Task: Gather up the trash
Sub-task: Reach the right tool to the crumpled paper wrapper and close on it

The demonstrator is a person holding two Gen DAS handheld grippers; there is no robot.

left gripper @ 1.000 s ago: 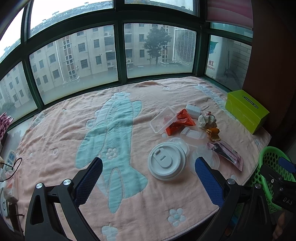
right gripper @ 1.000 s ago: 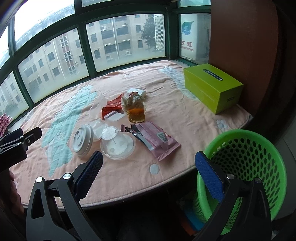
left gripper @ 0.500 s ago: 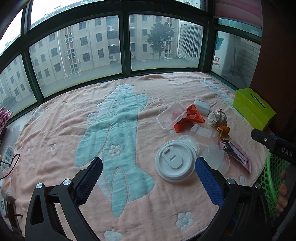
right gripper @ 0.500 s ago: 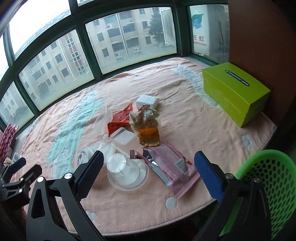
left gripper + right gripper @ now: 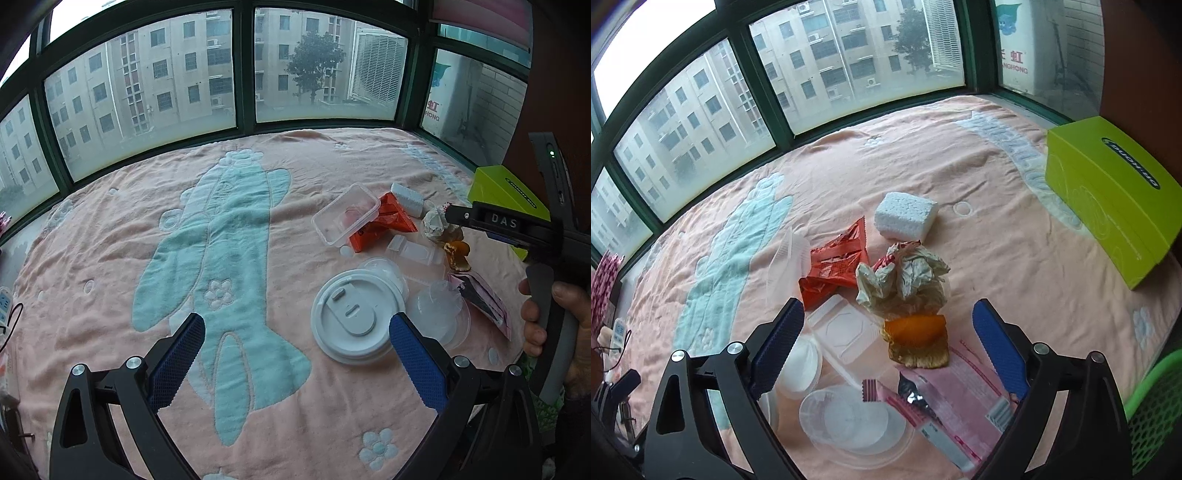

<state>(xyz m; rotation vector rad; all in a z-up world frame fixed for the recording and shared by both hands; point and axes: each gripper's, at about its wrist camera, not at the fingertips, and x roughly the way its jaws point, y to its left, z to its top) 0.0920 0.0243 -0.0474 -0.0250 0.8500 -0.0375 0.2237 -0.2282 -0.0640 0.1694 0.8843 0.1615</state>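
A pile of trash lies on the pink blanket. It holds a white cup lid, a clear container, an orange wrapper, a foam block, crumpled paper, an orange peel, a pink wrapper and clear lids. My right gripper hangs over the crumpled paper and peel. Its jaws are closing and the pads touch nothing. My left gripper is open and empty, with the cup lid just inside its right finger.
A green tissue box stands at the blanket's right edge by a brown wall. A green mesh basket sits below the blanket's edge at lower right. Windows ring the far side. A person's hand holds the right gripper's handle.
The right gripper has moved forward from the basket side to over the trash pile, its jaws slightly narrower. The left gripper has drifted closer to the white lid. The right tool now shows in the left view.
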